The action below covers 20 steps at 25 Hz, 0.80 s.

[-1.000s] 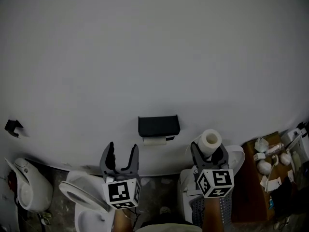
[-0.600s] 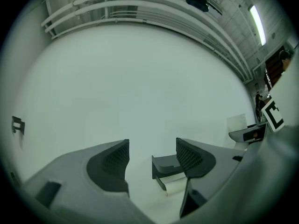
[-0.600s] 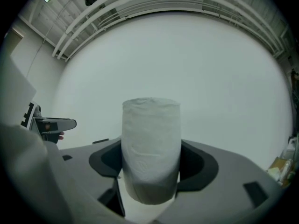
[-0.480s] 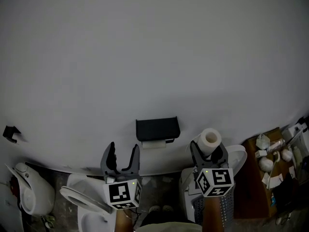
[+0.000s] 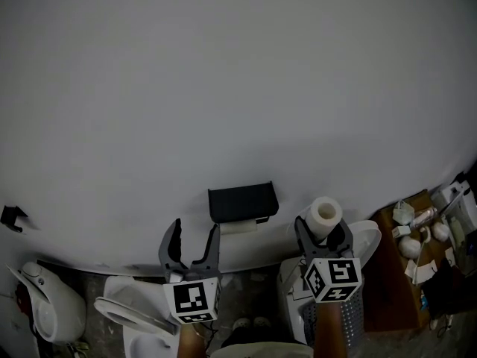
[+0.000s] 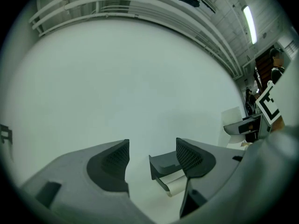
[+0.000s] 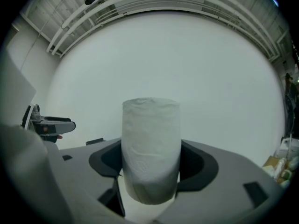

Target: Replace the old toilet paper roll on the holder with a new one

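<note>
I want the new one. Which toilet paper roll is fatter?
The new roll in the right gripper, standing upright. The old roll under the black wall holder looks much thinner.

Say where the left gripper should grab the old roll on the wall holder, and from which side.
Probably by its two ends, coming level from the front. The old roll hangs thin, axis along the wall, under the black holder, whose cover blocks its top. The left gripper is open, jaws side by side.

Old roll (image 5: 238,227) mostly hidden under holder cover (image 5: 242,201)
</note>
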Motion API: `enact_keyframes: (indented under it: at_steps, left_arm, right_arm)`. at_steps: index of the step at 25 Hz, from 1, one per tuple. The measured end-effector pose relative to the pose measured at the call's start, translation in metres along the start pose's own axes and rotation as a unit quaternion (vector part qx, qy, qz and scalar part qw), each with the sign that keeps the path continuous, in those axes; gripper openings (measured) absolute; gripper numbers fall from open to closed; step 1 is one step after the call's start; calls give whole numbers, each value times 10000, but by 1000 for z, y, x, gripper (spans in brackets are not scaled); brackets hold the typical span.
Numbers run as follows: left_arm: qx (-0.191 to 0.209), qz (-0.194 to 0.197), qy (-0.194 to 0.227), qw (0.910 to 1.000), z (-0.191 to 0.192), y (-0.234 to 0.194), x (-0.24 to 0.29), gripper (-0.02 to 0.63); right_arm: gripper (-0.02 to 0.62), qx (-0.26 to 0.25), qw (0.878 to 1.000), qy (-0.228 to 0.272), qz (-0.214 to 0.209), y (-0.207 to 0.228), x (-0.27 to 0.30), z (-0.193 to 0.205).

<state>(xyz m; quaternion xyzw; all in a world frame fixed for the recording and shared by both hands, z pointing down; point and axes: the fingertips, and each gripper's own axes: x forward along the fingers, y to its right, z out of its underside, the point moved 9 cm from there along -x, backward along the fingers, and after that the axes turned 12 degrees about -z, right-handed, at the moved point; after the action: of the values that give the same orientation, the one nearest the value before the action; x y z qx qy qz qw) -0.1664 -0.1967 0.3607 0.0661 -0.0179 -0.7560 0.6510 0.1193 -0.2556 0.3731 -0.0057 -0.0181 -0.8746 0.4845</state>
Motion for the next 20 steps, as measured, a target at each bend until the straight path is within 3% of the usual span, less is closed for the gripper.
enact_keyframes:
  at_steps: [4,7,9,12,14,16,18,20]
  left_arm:
    - [817,350,-19,9960,-1,10,4,293]
    - [1860,562,-3,9809,2,24,2,291]
    - [2702,671,33,9605,3,38,0,291]
    - [3962,894,99,9137,13,60,-1,293]
    - [4601,1037,86,8817,23,74,0,293]
    - [5039,1117,42,8565,34,84,3,291]
    - [5317,1158,2,8390,43,91,7,293]
    - [5459,1195,-20,8293,50,95,10,293]
  right_arm:
    - [310,-8,10000,-51,48,2,3,2]
    - [310,1,9999,-62,92,4,3,3]
    - [310,3,9999,-72,125,7,3,4]
    - [310,-8,9998,-114,159,10,5,5]
    - [310,4,9997,-135,196,13,6,6]
    - [310,22,9996,-146,233,16,5,7]
    - [310,14,9995,-159,261,19,5,8]
    - [310,7,9994,-171,290,21,5,8]
